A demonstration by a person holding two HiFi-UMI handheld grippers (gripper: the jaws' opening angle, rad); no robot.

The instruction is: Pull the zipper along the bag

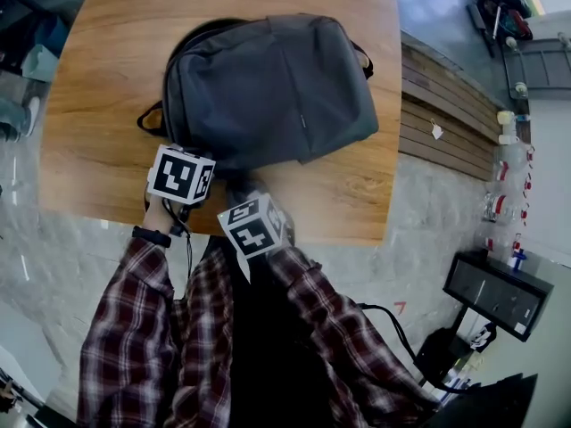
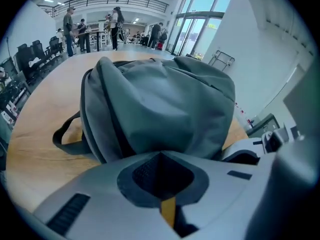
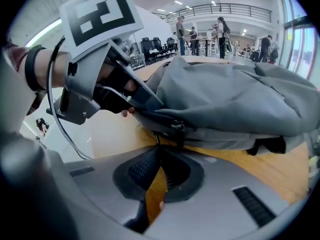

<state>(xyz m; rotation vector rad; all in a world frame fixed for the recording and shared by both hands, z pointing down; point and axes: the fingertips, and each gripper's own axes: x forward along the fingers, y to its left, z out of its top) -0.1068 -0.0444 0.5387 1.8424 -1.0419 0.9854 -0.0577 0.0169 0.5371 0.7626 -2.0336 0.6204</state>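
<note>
A dark grey backpack (image 1: 277, 87) lies flat on the round wooden table (image 1: 107, 69). Both grippers are at its near edge. My left gripper (image 1: 210, 162) is shut, its jaws closed on the bag's fabric edge (image 3: 148, 102); in its own view the bag (image 2: 160, 99) rises right beyond the closed left gripper (image 2: 161, 156). My right gripper (image 3: 159, 149) is shut just below the bag's seam. The black zipper pull (image 3: 178, 129) hangs there, and its thin cord runs down between the closed jaws. In the head view the right gripper (image 1: 243, 194) sits beside the left one.
A black carry strap (image 1: 150, 121) loops out at the bag's left. The table's near edge (image 1: 294, 234) is close under the grippers, with grey stone floor below. A wooden bench (image 1: 446, 105) runs along the right. Several people stand far off in the hall (image 2: 75, 26).
</note>
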